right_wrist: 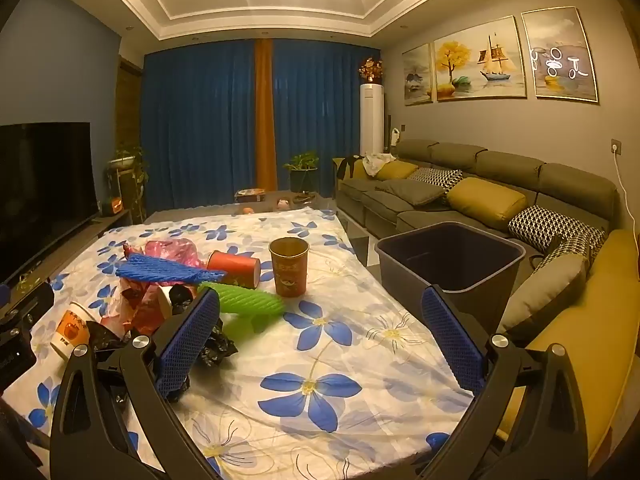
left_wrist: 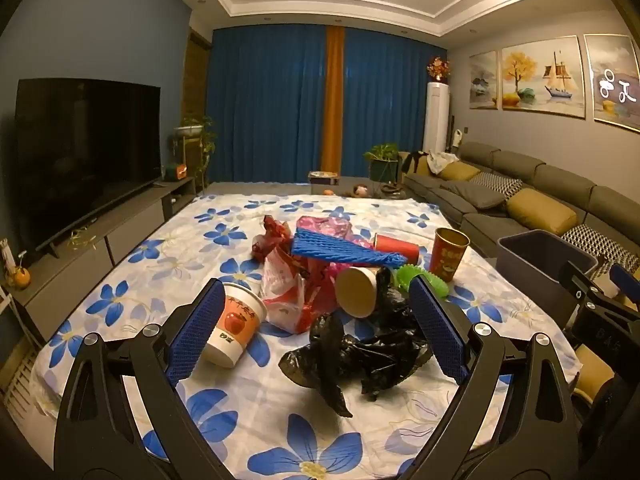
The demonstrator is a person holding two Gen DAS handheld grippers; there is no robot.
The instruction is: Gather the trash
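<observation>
A heap of trash lies on the flowered tablecloth (left_wrist: 248, 408). In the left wrist view my left gripper (left_wrist: 316, 312) is open above a crumpled black plastic bag (left_wrist: 360, 356). An apple-print paper cup (left_wrist: 236, 328) lies by its left finger. Behind are a brown paper cup (left_wrist: 357, 291), red-and-white bags (left_wrist: 288, 284), blue foam net (left_wrist: 340, 249), a red tube (left_wrist: 396, 246) and a red-gold cup (left_wrist: 448, 254). My right gripper (right_wrist: 320, 328) is open and empty over the cloth. Green foam net (right_wrist: 248, 300) lies near its left finger. A dark bin (right_wrist: 448, 258) stands off the table's right side.
A grey sofa (right_wrist: 500, 188) with yellow and patterned cushions runs along the right wall. A television (left_wrist: 84, 152) on a low cabinet stands at the left. Blue curtains (left_wrist: 272, 104) hang at the back. The right gripper's body (left_wrist: 600, 304) shows at the left view's right edge.
</observation>
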